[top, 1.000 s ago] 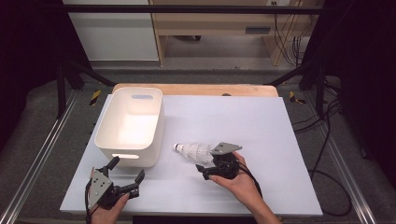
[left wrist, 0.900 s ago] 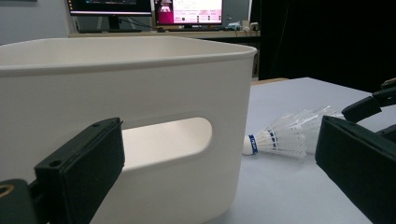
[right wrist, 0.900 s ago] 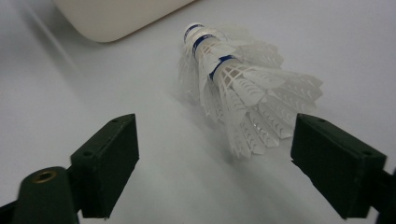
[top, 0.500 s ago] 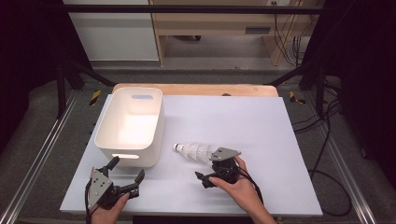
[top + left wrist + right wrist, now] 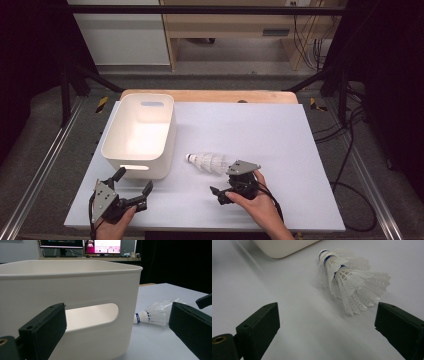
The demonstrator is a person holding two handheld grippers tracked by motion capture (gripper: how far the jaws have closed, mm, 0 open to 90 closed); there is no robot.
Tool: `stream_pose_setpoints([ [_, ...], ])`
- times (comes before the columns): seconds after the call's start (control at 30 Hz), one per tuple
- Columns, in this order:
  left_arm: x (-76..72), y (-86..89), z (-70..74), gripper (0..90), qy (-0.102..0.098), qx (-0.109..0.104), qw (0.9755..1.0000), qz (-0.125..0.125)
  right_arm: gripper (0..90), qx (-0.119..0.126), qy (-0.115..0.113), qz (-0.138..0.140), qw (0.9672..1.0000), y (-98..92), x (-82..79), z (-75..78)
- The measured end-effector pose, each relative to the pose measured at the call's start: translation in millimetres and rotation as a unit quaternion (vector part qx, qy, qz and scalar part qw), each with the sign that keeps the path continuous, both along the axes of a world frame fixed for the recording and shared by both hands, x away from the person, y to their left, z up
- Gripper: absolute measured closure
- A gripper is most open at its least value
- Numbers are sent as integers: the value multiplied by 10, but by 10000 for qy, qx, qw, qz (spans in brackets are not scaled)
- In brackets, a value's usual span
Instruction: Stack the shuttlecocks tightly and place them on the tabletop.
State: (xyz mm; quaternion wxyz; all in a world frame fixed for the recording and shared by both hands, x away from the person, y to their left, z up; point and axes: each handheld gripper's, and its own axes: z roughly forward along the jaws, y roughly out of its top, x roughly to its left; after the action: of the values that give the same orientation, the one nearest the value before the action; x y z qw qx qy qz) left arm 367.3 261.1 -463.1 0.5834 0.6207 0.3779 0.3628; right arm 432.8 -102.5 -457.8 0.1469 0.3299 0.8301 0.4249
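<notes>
We see the stack of white shuttlecocks (image 5: 207,162) lying on its side on the white surface (image 5: 280,135), just ahead of the right claw (image 5: 223,192) and free of it, cork end pointing away. In the right gripper view the shuttlecocks (image 5: 348,277) lie beyond the two black jaws, which have just been opening and now stand wide with nothing between them. Farther off from that claw, past the cork end, stands the white plastic bin (image 5: 140,135). Our left claw (image 5: 131,184) rests near the bin's handle side, its jaws spread wide and empty, facing the slot handle (image 5: 92,315), with the shuttlecocks (image 5: 156,315) off to its right.
</notes>
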Motion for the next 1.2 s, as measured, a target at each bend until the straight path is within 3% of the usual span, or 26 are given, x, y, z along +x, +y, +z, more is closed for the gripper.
stream_pose_setpoints([
  [0.3,-11,-2,6,15,-26,-9,10000,4,89,54,-75,-157,9998,85,-46,-36],
  [0.47,-17,-14,10,15,-30,45,10000,4,129,118,-117,-423,9990,110,-5,-83],
  [0.53,-19,-20,10,15,-35,37,10000,12,129,202,-7,-422,9989,109,20,-108],
  [0.77,-18,-18,10,15,-37,40,10000,8,132,122,62,-275,9995,160,69,-170],
  [1.03,-17,-5,8,15,-28,23,10000,-1,137,196,211,-281,9992,212,147,-218],
  [1.2,-8,9,9,15,-20,-17,10000,-16,143,199,161,-320,9992,238,188,-230],
])
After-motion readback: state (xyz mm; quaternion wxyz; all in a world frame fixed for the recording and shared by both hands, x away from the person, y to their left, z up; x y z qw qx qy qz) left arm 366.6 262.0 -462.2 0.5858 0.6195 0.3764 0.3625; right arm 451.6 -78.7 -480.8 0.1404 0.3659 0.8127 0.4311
